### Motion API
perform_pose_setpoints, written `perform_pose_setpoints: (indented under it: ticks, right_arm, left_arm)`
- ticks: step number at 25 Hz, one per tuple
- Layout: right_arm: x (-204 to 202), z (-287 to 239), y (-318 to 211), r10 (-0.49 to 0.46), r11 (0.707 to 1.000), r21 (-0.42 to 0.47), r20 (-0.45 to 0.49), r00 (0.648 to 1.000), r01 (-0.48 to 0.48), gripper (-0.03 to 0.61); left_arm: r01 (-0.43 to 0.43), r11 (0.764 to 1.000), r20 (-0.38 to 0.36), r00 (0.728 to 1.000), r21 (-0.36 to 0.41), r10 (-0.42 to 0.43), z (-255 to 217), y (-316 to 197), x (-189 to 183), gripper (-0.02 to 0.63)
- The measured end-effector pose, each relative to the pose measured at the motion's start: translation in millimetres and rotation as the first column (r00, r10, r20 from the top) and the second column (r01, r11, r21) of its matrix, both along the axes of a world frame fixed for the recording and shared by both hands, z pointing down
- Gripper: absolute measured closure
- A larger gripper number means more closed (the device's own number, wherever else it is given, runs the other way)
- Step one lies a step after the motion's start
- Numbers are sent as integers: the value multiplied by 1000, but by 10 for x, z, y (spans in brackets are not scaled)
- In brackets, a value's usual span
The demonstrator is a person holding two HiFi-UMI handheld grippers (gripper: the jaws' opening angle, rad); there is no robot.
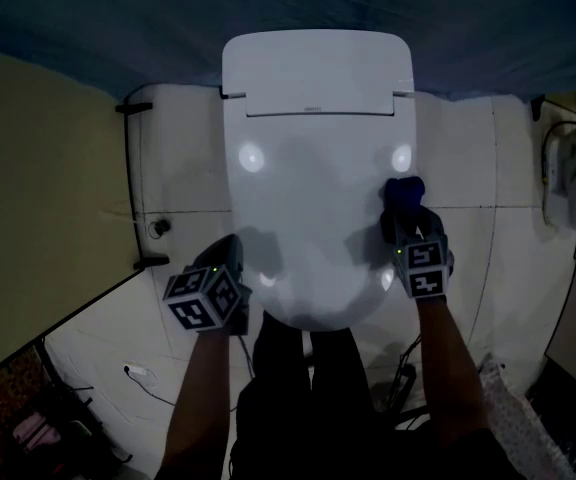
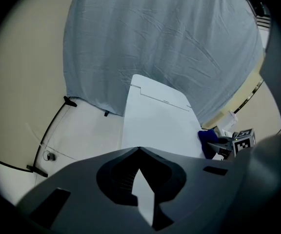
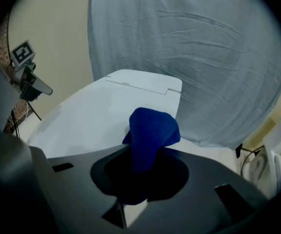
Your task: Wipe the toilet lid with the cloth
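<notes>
The white toilet lid (image 1: 318, 198) is closed and lies in the middle of the head view. A bunched blue cloth (image 1: 405, 192) rests on the lid's right edge, with my right gripper (image 1: 404, 223) shut on it. In the right gripper view the cloth (image 3: 150, 133) sticks up out of the jaws (image 3: 143, 155) over the lid (image 3: 106, 111). My left gripper (image 1: 230, 250) hovers by the lid's front left edge. Its jaws (image 2: 139, 150) meet at the tips with nothing in them, pointing along the lid (image 2: 155, 126). The cloth (image 2: 208, 141) also shows there, far right.
A grey-blue sheet (image 1: 268, 8) hangs behind the toilet. A black pipe (image 1: 133, 183) runs along the pale floor to the left, and cables (image 1: 138, 373) lie at the front left. A white fitting (image 1: 568, 168) is on the right wall. The person's dark trouser legs (image 1: 308, 388) stand before the bowl.
</notes>
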State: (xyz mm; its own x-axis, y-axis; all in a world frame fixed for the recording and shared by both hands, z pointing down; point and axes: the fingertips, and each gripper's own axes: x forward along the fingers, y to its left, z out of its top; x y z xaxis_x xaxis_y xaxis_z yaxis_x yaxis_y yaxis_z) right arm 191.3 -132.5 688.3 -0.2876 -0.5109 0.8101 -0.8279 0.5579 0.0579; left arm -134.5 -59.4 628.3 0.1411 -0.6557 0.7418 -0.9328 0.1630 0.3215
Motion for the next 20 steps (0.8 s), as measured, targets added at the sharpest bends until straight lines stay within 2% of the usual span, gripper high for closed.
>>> perform_pose_setpoints:
  ticks: [6,10,14,18,20]
  right_arm:
    - [88,46,-2,-36,999,20,-77,996,38,511]
    - [-76,-83,22,-11,999,34,-37,999,12,511]
    - [-885,-448,255,-110,993,64,108,988,103,511]
    - [-1945,-689,476,-219,975,90,262,940,202,511]
    - [-2444,-641,656,-236,971,49,314,920,232,511]
  left_arm:
    - [73,997,-23,997,9,-72,24,56,-16,621]
    - [91,996,-6,996,14,-91,28,165,-122,621]
    - [135,991,-10,991,-11,-135,37,377,-295,621]
    - [137,990,-28,990,-21,-138,39,565,-389,621]
    - [131,991,-25,991,-29,-132,42,688,-473,621]
